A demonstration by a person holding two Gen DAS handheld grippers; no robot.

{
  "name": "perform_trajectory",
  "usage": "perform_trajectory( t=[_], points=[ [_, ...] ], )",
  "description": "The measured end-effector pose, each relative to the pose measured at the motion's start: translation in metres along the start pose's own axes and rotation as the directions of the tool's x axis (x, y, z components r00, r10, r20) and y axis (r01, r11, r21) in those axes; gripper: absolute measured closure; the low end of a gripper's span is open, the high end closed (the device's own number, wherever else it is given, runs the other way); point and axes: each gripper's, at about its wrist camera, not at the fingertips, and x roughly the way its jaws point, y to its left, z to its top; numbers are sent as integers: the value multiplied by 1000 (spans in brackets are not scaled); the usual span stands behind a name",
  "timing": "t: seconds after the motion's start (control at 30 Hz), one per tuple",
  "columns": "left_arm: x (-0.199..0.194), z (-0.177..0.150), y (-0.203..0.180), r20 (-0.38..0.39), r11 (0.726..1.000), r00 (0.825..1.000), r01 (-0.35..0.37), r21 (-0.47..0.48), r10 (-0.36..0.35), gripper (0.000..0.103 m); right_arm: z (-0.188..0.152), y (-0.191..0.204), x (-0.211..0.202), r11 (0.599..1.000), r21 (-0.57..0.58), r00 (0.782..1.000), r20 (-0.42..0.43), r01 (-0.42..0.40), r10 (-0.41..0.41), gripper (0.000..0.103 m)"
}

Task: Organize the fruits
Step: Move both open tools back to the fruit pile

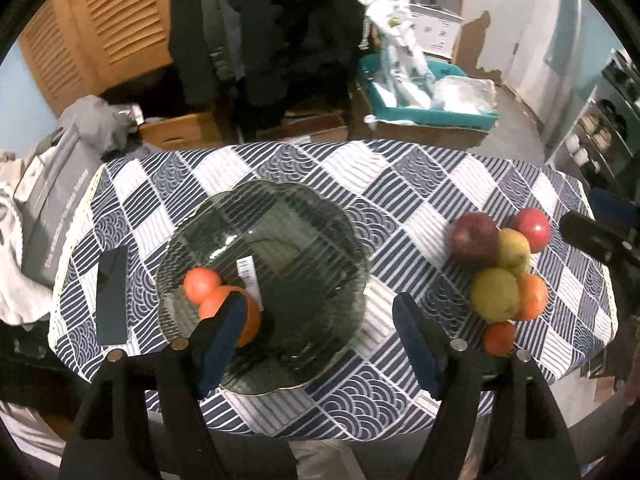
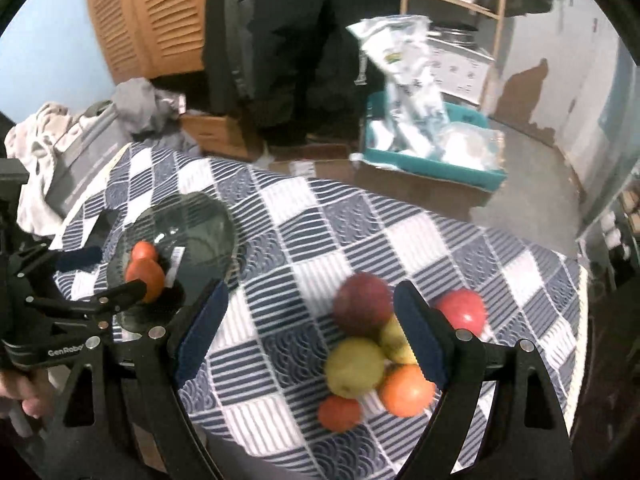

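A ribbed glass plate (image 1: 280, 240) (image 2: 200, 228) lies on the checked tablecloth. Two oranges rest on its left side, a small orange (image 1: 202, 284) (image 2: 143, 251) and a larger orange (image 1: 240, 312) (image 2: 147, 276) partly hidden by my left finger. My left gripper (image 1: 316, 344) (image 2: 106, 276) hangs open above the plate with nothing between its pads. To the right sits a fruit pile: a dark red apple (image 1: 474, 238) (image 2: 362, 304), a bright red apple (image 1: 532, 228) (image 2: 462, 312), two yellow-green fruits (image 1: 496, 294) (image 2: 354, 366) and two more oranges (image 1: 532, 296) (image 2: 406, 390). My right gripper (image 2: 310, 336) (image 1: 600, 232) is open above the pile's left side.
A dark phone (image 1: 112, 296) lies on the cloth left of the plate. A grey bag (image 1: 52, 184) and clothes sit at the table's left end. A person in dark clothes (image 2: 304, 40) stands behind the table. A teal crate (image 1: 432, 112) with bags stands on the floor.
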Motion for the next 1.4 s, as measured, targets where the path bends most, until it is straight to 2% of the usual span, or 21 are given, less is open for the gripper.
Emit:
perform_trajectory(
  t=[0.4,0.8,0.87,1.17,1.4],
  points=[
    [-4,7,-53,-14,996,998,66,61,-65,23,-24,-58,-27,996,67,998,16,57,-58,18],
    [4,4,-102,-59,985,993,110,131,-103,22,-55,-102,-22,990,117,997,-32,79,-76,18],
    [6,3,-108,-61,985,994,103,142,-95,16,-58,-105,-18,990,114,996,-45,82,-78,18],
    [29,-4,-127,-97,981,992,91,172,-75,16,-77,-109,12,991,119,989,-137,65,-49,18],
    [49,-12,-137,-123,976,991,76,203,-52,16,-92,-112,49,991,125,973,-230,50,-20,18]
  ],
)
